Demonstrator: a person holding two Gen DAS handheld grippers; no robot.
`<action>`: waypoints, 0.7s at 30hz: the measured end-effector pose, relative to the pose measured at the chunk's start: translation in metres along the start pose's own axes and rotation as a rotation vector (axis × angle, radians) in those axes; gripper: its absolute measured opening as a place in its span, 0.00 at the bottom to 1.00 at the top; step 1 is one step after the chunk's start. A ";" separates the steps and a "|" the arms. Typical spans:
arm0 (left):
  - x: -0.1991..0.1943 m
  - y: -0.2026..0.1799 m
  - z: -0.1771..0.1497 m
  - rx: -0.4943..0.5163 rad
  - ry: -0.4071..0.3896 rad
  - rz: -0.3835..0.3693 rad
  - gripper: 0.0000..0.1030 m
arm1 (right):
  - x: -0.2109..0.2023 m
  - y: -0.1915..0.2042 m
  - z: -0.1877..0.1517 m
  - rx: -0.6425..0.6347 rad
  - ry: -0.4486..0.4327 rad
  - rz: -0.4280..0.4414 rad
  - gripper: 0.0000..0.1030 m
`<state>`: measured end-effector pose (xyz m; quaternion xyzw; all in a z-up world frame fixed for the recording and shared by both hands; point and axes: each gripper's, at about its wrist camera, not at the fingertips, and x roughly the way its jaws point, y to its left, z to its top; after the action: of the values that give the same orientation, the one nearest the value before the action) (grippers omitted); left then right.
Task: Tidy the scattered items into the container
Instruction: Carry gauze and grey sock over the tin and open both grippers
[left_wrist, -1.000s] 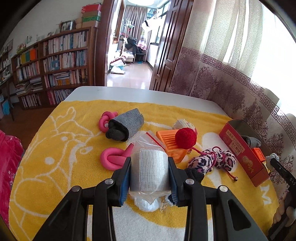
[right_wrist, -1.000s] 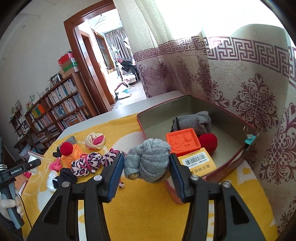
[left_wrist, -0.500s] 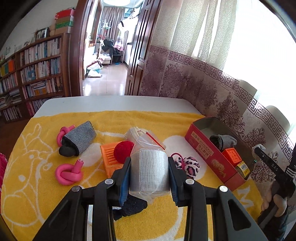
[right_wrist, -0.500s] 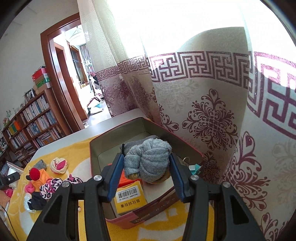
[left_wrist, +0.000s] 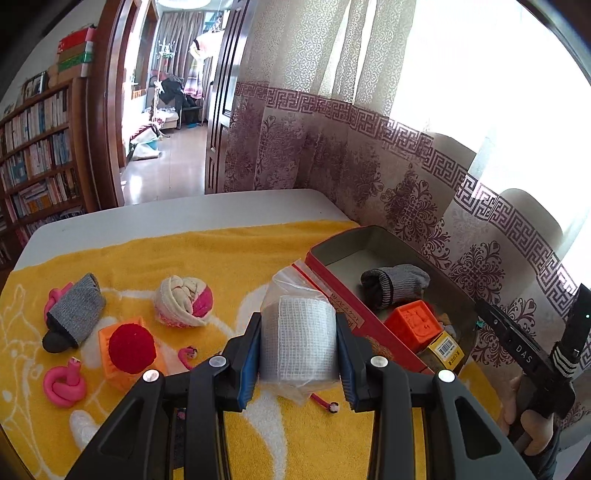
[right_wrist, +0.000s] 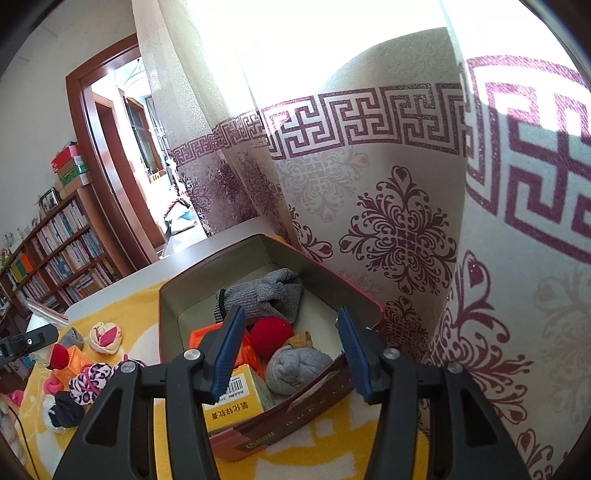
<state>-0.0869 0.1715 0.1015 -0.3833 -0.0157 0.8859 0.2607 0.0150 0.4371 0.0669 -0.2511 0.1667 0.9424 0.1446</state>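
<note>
- Patterned curtains (right_wrist: 402, 236) hang behind a white tabletop (left_wrist: 177, 218) laid with a yellow towel (left_wrist: 229, 266); a bookshelf (left_wrist: 33, 155) and an open doorway stand beyond.
- Red tin box (right_wrist: 255, 439) — the container — sits on the towel at the curtain side, lid off.
- Inside the box: a grey sock bundle (right_wrist: 258, 299), a red pompom (right_wrist: 271, 336), an orange block (left_wrist: 413, 325), a yellow carton with a barcode (right_wrist: 232, 402), and a rolled grey sock ball (right_wrist: 295, 369) lying free at the near wall.
- Right gripper (right_wrist: 291, 354): fingers apart and widening above the box, nothing pressed between them; the sock ball lies below the gap.
- Left gripper (left_wrist: 297, 343): fingers pinching a white gauze roll in a clear bag (left_wrist: 295, 339), held over the towel just beside the box's outer wall.
- Loose on the towel: a cream-and-pink rolled cloth (left_wrist: 183, 301), a grey sleeve with a black tip (left_wrist: 74, 314), two pink knots (left_wrist: 64, 382), a second red pompom (left_wrist: 131, 343) atop an orange piece, leopard-print bundles (right_wrist: 90, 378), a dark sock (right_wrist: 66, 413).
- A person's hand (left_wrist: 524, 413) grips the right gripper's handle.
</note>
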 end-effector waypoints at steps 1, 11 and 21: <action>0.004 -0.004 0.002 0.004 0.003 -0.006 0.37 | -0.001 0.002 -0.001 -0.006 -0.004 0.002 0.55; 0.054 -0.045 0.026 0.060 0.043 -0.048 0.37 | -0.007 0.012 -0.005 -0.041 -0.029 0.027 0.59; 0.093 -0.076 0.039 0.096 0.076 -0.083 0.37 | -0.005 0.010 -0.006 -0.031 -0.018 0.037 0.60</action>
<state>-0.1324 0.2879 0.0845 -0.4027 0.0206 0.8589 0.3157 0.0182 0.4245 0.0671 -0.2416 0.1553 0.9497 0.1249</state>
